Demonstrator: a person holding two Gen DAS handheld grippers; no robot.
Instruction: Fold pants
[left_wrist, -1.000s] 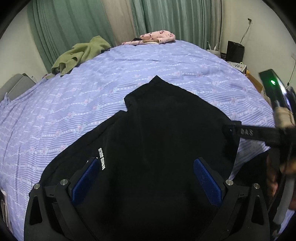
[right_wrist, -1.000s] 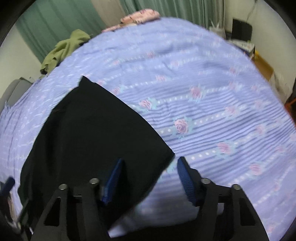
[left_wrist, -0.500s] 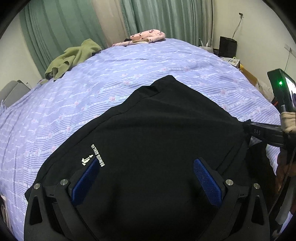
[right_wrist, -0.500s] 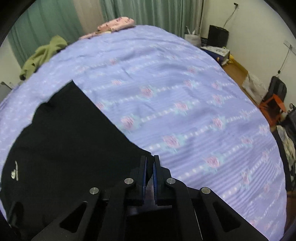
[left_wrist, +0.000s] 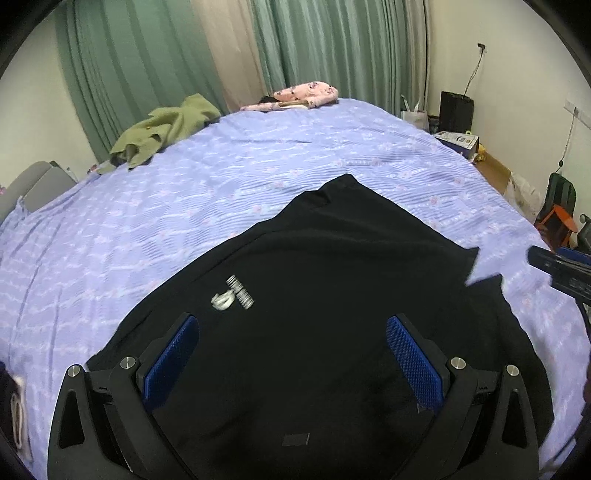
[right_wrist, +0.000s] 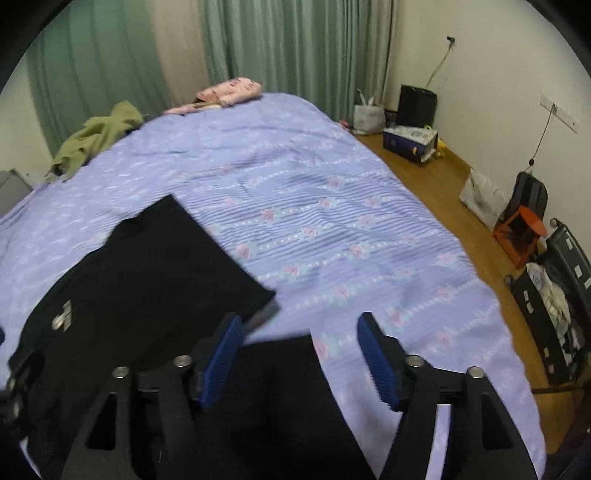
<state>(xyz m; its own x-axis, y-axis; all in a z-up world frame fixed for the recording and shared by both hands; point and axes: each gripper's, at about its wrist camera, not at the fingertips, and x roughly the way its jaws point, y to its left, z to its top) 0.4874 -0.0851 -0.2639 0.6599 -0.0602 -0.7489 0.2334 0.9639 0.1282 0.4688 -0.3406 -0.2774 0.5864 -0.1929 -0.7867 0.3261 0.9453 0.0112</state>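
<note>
Black pants with a small white logo lie folded on the purple floral bedsheet; they also show in the right wrist view. My left gripper is open and empty, held above the pants' near part. My right gripper is open and empty, over the pants' right edge, with the folded corner just left of its left pad. The right gripper's finger shows at the right edge of the left wrist view.
A green garment and pink clothes lie at the bed's far end before green curtains. Right of the bed is a wooden floor with boxes, bags, an orange stool and an open suitcase.
The right gripper, shut on the pants' edge half a second ago, has opened and let the cloth go. Both grippers have drawn back and up. The pants have settled flatter.
</note>
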